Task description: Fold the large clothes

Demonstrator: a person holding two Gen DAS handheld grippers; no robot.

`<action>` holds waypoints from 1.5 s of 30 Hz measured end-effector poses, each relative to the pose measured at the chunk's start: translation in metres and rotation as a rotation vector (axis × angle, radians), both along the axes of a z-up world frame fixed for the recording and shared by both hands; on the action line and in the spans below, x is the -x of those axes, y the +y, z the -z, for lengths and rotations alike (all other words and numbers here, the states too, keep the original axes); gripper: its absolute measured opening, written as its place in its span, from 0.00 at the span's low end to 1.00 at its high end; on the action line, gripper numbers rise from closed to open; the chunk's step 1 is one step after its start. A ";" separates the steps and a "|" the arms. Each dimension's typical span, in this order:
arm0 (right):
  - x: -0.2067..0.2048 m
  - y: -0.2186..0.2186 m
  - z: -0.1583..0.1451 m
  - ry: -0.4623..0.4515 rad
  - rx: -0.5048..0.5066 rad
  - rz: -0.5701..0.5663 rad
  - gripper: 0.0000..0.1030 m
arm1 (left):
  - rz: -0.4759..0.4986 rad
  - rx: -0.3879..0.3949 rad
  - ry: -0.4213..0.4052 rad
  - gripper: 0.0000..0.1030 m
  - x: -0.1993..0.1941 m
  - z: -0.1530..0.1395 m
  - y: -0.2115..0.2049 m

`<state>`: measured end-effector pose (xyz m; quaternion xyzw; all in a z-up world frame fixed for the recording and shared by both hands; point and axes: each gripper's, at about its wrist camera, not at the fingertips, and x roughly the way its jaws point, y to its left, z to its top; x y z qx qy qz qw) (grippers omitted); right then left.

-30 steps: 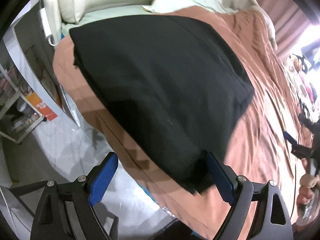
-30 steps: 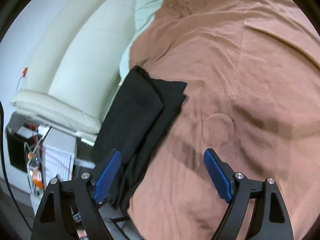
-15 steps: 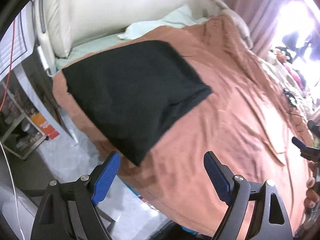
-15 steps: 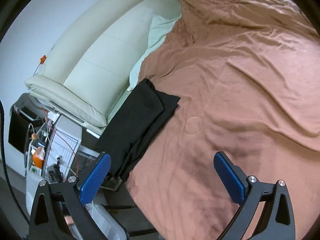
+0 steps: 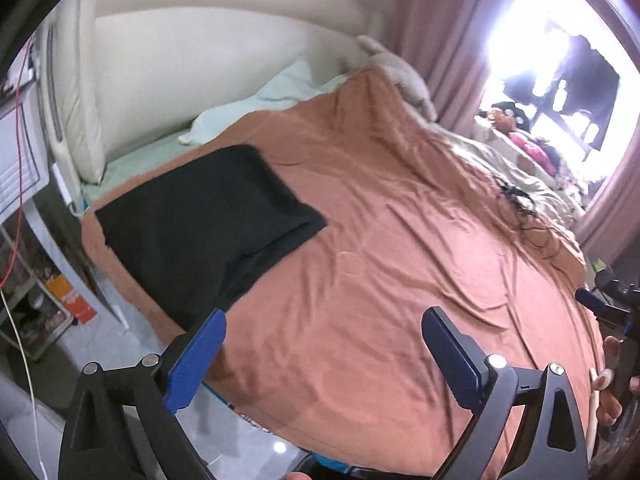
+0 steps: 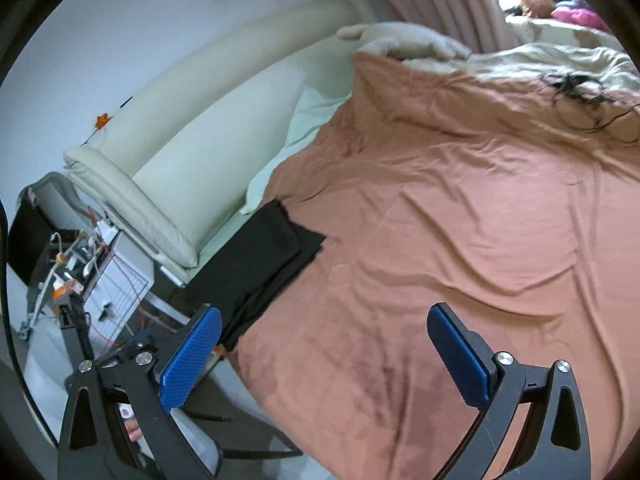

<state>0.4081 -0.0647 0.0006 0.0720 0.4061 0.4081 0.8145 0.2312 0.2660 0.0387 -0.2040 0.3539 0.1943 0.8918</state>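
Observation:
A folded black garment (image 5: 208, 224) lies flat on the brown bedspread (image 5: 400, 248) near the bed's left corner. It also shows in the right wrist view (image 6: 260, 264), small and far off. My left gripper (image 5: 320, 348) is open and empty, held above the bed's near edge, well back from the garment. My right gripper (image 6: 324, 348) is open and empty too, above the bedspread (image 6: 460, 220) and apart from the garment.
A cream headboard (image 5: 180, 72) and pale green pillow (image 5: 256, 104) stand behind the garment. A shelf unit with clutter (image 6: 80, 264) is left of the bed. A tangle of black cable (image 6: 576, 88) lies on the far side. Pink curtains (image 5: 452, 40) hang at a bright window.
Both grippers have pulled back and up from the bed. The black garment, close to the left gripper a second ago, now lies far off, let go and flat.

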 end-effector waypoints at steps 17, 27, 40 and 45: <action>0.114 -0.106 -0.032 -0.159 0.055 0.170 1.00 | 0.171 -0.061 -0.144 1.00 0.064 -0.042 -0.098; 0.196 -0.143 -0.032 -0.260 0.141 0.246 1.00 | 0.205 -0.144 -0.214 1.00 0.132 -0.047 -0.144; 0.313 -0.191 -0.018 -0.329 0.084 0.275 1.00 | 0.267 -0.281 -0.269 1.00 0.221 -0.051 -0.211; 0.345 -0.199 -0.003 -0.364 0.106 0.280 1.00 | 0.291 -0.284 -0.299 1.00 0.249 -0.049 -0.228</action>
